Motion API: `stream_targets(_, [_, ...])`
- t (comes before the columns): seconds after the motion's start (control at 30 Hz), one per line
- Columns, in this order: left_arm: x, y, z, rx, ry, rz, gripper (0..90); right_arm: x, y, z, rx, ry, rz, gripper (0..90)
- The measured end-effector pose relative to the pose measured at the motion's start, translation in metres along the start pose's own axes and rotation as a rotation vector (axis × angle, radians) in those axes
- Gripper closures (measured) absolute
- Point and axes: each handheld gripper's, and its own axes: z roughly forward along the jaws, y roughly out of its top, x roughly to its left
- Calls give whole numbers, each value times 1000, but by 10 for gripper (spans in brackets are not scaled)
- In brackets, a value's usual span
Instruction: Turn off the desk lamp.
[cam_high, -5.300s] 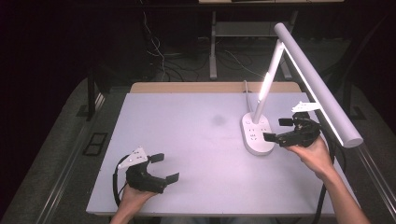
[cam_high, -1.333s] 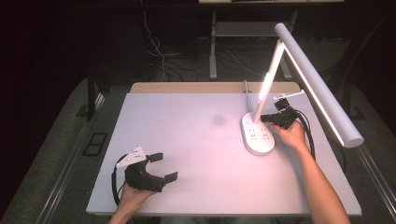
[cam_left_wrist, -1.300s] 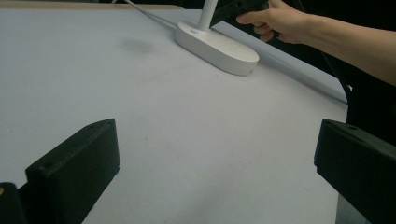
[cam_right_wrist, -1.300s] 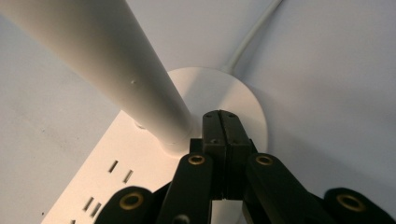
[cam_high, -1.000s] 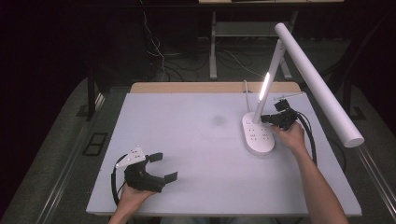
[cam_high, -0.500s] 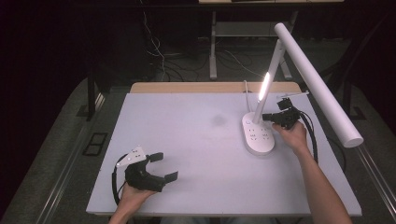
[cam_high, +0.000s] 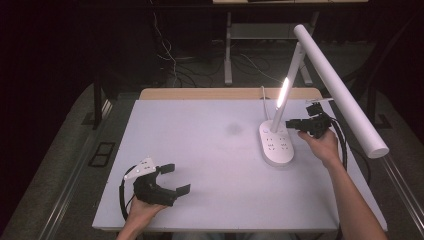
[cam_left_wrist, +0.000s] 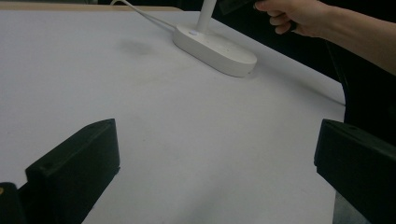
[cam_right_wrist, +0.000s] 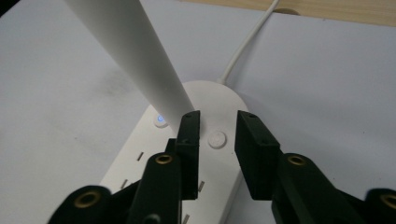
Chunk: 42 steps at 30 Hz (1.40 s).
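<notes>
A white desk lamp stands at the table's right, with an oval base (cam_high: 276, 145), a slanted stem (cam_high: 284, 100) and a long tube head (cam_high: 340, 90). A bright glare shows on the stem. My right gripper (cam_high: 292, 123) hovers beside the stem's foot, its jaws drawn nearly together and holding nothing. In the right gripper view its tips (cam_right_wrist: 218, 119) frame a round button (cam_right_wrist: 217, 139) on the base, and a second button (cam_right_wrist: 161, 120) glows blue. My left gripper (cam_high: 176, 178) rests wide open on the table's near left; in its own view (cam_left_wrist: 215, 154) nothing lies between the jaws.
The lamp's white cable (cam_right_wrist: 247, 42) runs from the base to the table's far wooden edge (cam_high: 225, 93). Several socket slots mark the base (cam_left_wrist: 219, 46). The tube head overhangs my right hand (cam_left_wrist: 299, 14). Bare white tabletop (cam_high: 210, 145) spreads between the grippers.
My right gripper moved from right of the base in to the stem's foot and narrowed its jaws. A bright glare appeared on the stem. The left gripper stayed put.
</notes>
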Motion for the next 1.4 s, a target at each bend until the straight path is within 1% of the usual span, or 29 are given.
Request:
stream_targets(0.07, [0, 0, 1, 1, -3, 3, 0, 2, -1, -5, -5, -20, 2, 617])
stream_targets(0.13, [-1, 0, 1, 1, -4, 1, 0, 4, -2, -11, -12, -30, -4, 570])
stream_targets(0.17, [-1, 0, 1, 1, -4, 0, 0, 6, -4, -15, -15, -39, 1, 501])
stream_targets(0.2, [-1, 0, 1, 0, -4, 0, 0, 6, -4, -15, -15, -39, 1, 501])
stream_targets(0.23, [-1, 0, 1, 0, -6, 0, 0, 6, -5, -17, -16, -44, 2, 474])
stream_targets(0.3, [-1, 0, 1, -2, -7, 0, 0, 7, -8, -20, -17, -35, 11, 425])
stream_targets(0.33, [-1, 0, 1, -2, -7, -1, 0, 8, -9, -22, -11, -37, 8, 402])
stream_targets(0.4, [-1, 0, 1, -2, -8, -1, 0, 9, -11, -24, -5, -44, 3, 347])
stream_targets(0.43, [-1, 0, 1, -4, -8, -3, 0, 11, -12, -26, -6, -43, 1, 280])
stream_targets(0.47, [-1, 0, 1, -4, -9, -3, 0, 11, -12, -26, -6, -43, 1, 280])
stream_targets(0.5, [-1, 0, 1, -5, -9, -5, 0, 12, -12, -28, -8, -38, 11, 247])
stream_targets(0.6, [0, 0, 1, -8, -7, -6, 0, 16, -13, -32, -2, -34, 20, 97])
stream_targets(0.63, [0, 0, 1, -9, -8, -7, 0, 17, -14, -32, 0, -30, 14, 20])
stream_targets(0.67, [0, 0, 1, -11, -9, -8, 0, 18, -15, -34, 3, -31, 15, 7])
stream_targets(0.73, [0, 0, 1, -11, -8, -8, 0, 22, -17, -38, -16, -41, 7, 7])
stream_targets(0.77, [0, 0, 1, -11, -8, -8, 0, 25, -20, -43, -29, -15, 11, 6])
stream_targets(0.8, [0, 0, 1, -12, -9, -9, 0, 25, -20, -43, -29, -15, 11, 6])
stream_targets(0.87, [0, 0, 1, -11, -10, -7, 0, 27, -23, -47, -49, 1, 13, 6])
stream_targets(0.97, [-1, 0, 1, -12, -10, -7, 0, 32, -27, -53, -59, 20, 16, 7])
stream_targets(1.03, [-1, 0, 1, -13, -10, -7, 0, 36, -30, -57, -61, 42, 21, 7])
stream_targets(1.07, [-1, 0, 1, -14, -10, -9, 0, 38, -33, -59, -70, 52, 9, 7])
stream_targets(1.1, [-1, 1, 1, -14, -10, -10, 0, 38, -33, -59, -70, 52, 9, 7])
stream_targets(1.17, [-1, 1, 1, -14, -10, -11, 0, 41, -36, -62, -81, 67, 8, 7])
stream_targets(1.23, [0, 1, 1, -14, -10, -11, 0, 44, -40, -66, -94, 75, 3, 7])
stream_targets(1.3, [0, 1, 1, -14, -9, -12, 0, 47, -43, -69, -112, 90, 12, 7])
stream_targets(1.4, [0, 1, 1, -14, -8, -14, 0, 51, -50, -72, -130, 104, 11, 7])
